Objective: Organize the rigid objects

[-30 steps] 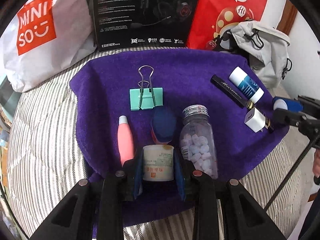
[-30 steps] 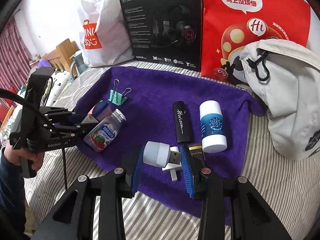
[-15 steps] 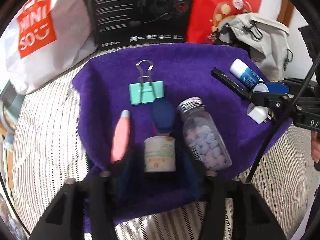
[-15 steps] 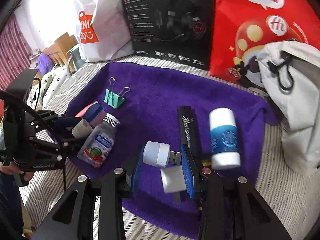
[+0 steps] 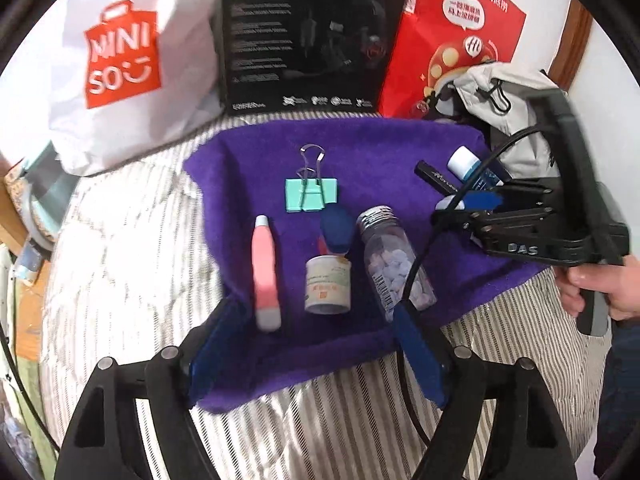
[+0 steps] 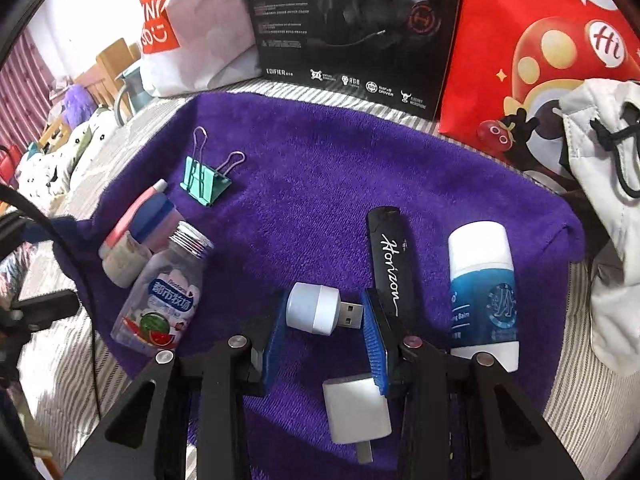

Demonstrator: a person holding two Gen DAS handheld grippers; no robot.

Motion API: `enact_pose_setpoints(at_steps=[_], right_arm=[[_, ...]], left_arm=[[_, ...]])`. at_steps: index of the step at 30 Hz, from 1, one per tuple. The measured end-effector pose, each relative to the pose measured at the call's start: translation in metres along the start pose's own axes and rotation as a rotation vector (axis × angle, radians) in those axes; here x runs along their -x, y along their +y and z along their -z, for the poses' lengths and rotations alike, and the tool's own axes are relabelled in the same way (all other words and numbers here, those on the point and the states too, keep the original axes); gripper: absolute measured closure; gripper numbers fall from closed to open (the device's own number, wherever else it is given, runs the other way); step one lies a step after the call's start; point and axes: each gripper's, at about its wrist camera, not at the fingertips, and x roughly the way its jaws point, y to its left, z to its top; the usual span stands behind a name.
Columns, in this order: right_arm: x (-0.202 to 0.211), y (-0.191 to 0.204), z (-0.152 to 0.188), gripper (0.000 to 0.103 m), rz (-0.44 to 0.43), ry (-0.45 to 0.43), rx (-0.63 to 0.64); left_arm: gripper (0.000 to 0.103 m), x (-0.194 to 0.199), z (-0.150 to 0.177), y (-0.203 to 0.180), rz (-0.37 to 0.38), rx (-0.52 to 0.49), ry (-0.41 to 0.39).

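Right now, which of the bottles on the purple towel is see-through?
The candy bottle with the silver ribbed cap: you can see the pale tablets inside it. The pink bottle, the small white jar and the blue-and-white balm tube are all opaque.

Purple towel [image 6: 320,184] on a grey-and-white striped bed [image 5: 120,240]. Binder clip [image 5: 311,195] mint green with silver wire handles. Pink tube [image 5: 265,272] with a pale cap. Small jar [image 5: 328,288] cream-white, dark blue cap. Clear bottle [image 6: 160,296] with silver lid, white tablets, blue label with watermelon print. USB light [image 6: 316,308] white. Black stick [image 6: 390,260] with white script. Balm tube [image 6: 482,288] white and blue. Charger [image 6: 356,408] white. Each hand-held gripper black with blue pads [image 6: 374,336]. White bag [image 5: 116,64] with orange logo, black box [image 6: 352,28], red bag [image 6: 540,48].
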Motion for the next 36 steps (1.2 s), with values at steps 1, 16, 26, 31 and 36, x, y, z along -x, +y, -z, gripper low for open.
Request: enact_pose_setpoints(at_steps=[1,16,26,31,36], right_arm=[[0.0,0.002,0.0,0.066,0.009,0.002,0.007],[0.056,0.006,0.024,0.031,0.063,-0.06,-0.024],[0.142,0.019,0.097,0.0,0.119,-0.149,-0.171],[0.164,0.028,0.138,0.0,0.146,-0.157,-0.252],[0.187,0.041,0.177,0.0,0.154,-0.168,-0.319]], left_arm=[[0.022,0.004,0.001,0.002,-0.01,0.003,-0.004],[0.017,0.045,0.031,0.006,-0.022,0.05,-0.049],[0.002,0.08,0.057,-0.029,-0.062,0.054,-0.115],[0.001,0.097,0.078,-0.053,-0.087,0.045,-0.131],[0.0,0.118,0.103,-0.073,-0.104,0.022,-0.147]])
